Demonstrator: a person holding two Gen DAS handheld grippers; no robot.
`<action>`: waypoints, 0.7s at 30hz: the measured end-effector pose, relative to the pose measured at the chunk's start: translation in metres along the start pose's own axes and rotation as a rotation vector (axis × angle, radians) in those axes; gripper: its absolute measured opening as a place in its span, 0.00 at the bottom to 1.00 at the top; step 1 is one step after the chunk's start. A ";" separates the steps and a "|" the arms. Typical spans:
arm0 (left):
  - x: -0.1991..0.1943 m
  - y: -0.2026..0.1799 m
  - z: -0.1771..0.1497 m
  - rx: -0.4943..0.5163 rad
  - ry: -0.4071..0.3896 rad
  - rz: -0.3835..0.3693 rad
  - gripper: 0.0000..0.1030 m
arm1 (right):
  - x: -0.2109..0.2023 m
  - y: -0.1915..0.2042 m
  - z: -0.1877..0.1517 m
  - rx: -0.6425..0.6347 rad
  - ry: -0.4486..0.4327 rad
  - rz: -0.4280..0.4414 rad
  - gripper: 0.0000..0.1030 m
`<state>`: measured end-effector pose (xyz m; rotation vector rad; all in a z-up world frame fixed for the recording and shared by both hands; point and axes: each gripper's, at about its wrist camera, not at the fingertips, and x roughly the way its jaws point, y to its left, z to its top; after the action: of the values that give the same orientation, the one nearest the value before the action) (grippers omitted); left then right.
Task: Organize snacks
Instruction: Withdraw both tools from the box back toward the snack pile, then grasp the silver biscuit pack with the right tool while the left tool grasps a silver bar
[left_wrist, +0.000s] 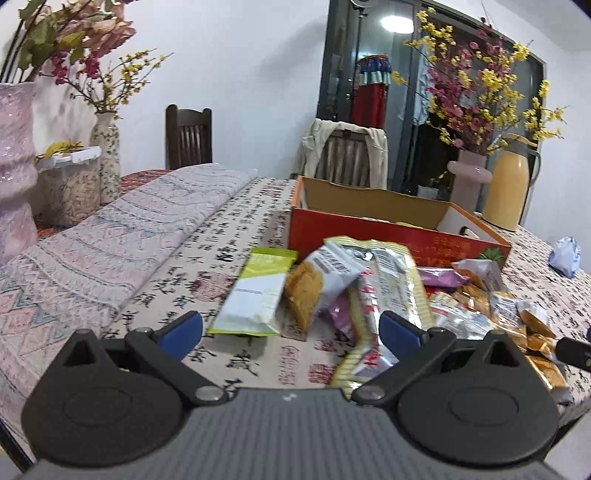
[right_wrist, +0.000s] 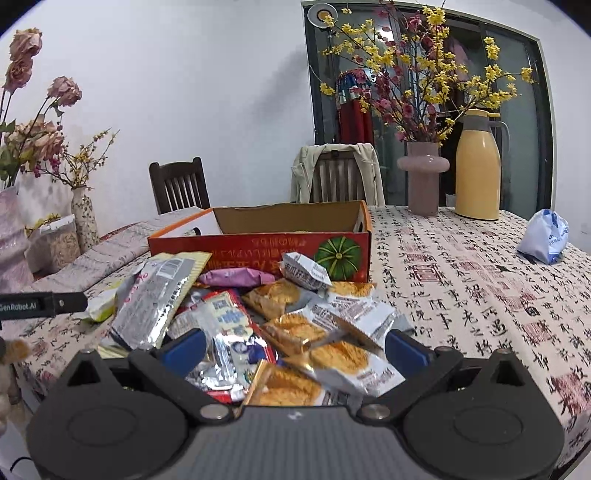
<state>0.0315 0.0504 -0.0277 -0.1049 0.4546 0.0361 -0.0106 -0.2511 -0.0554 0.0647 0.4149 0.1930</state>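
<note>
My left gripper hangs w/ jaws apart over the tablecloth, green packet just ahead. Snack pile sits in front of the orange box; contents prob. hidden. Right gripper gapes, empty, above the pile.

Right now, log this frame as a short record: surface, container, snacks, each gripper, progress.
surface: table under a calligraphy-print cloth
container: open orange box, behind the pile; contents hardly visible
snacks: loose heap of packets in front of the box; green packet lies at its left edge
left gripper: open, empty, low over the cloth near the green packet
right gripper: open, empty, over the heap
progress: packets still outside the box
</note>
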 end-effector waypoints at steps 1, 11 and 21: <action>0.000 -0.002 -0.001 0.004 0.002 -0.005 1.00 | 0.000 0.000 0.000 -0.002 -0.003 0.004 1.00; 0.003 -0.003 -0.005 0.002 0.027 -0.013 1.00 | 0.003 -0.002 -0.004 -0.011 0.009 -0.019 1.00; 0.005 -0.002 -0.007 -0.006 0.043 -0.014 1.00 | -0.003 -0.006 -0.017 -0.020 0.065 -0.059 0.86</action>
<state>0.0333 0.0476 -0.0364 -0.1145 0.4967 0.0212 -0.0192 -0.2571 -0.0702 0.0268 0.4787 0.1408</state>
